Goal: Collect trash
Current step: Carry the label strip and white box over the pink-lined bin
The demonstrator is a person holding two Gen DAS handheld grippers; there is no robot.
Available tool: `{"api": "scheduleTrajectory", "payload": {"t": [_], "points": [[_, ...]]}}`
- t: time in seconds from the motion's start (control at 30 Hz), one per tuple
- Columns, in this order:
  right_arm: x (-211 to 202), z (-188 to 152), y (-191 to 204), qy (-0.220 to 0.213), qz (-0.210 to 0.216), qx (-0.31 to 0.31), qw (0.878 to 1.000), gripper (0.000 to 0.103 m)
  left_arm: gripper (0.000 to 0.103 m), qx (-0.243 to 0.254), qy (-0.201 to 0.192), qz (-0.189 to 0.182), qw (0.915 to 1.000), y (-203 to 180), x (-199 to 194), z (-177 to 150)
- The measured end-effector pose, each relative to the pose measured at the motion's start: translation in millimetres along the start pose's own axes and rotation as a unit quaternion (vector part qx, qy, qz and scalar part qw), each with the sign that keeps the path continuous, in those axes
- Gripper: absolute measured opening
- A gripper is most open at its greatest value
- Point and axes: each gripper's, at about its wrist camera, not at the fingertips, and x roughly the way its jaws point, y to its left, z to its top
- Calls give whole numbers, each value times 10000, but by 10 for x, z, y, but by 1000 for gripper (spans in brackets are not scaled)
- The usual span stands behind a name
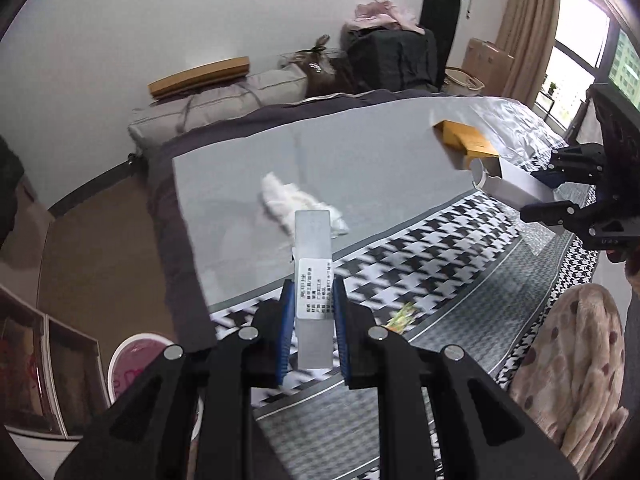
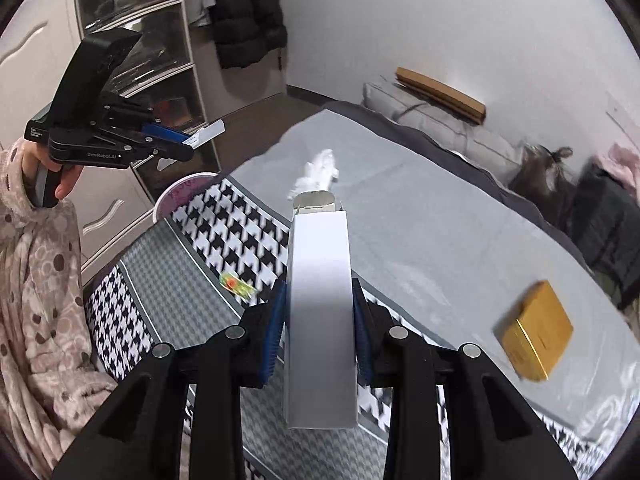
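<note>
My left gripper is shut on a small clear plastic box with a white label, held above the bed; it also shows in the right wrist view. My right gripper is shut on a long white carton with its top flap open; it also shows in the left wrist view. A crumpled white tissue lies on the grey sheet. A small green-yellow wrapper lies on the houndstooth blanket. A yellow box lies on the sheet.
A round white bin with a pink liner stands on the floor beside the bed. Pillows and dark bags sit at the head of the bed. A wardrobe stands at the left.
</note>
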Motion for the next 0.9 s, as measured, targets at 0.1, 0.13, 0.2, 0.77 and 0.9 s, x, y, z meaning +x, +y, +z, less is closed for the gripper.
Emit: {"api": "scheduleTrajectory", "payload": {"t": [0.1,0.13,0.2,0.77,0.9], "points": [[144,196,188,32,102,-169,9998,30,18,-123,-41,84,9999,263,-86,-104],[206,268,257,41,141,-209,9997,30,18,-161,-49,109,9998,346,-111,-134],[311,381,363,42,207,-243,9995,30,18,-267,-52,161,9995,553,-151,-219],[1504,1577,1545,312,1066,-996,9888,30,18,-1057,269,422,9931,2046,-139,-1020],[1844,1852,1878,434,1246,-1223,9837,30,18,-1223,410,482,9905,2395,-86,-1242]]}}
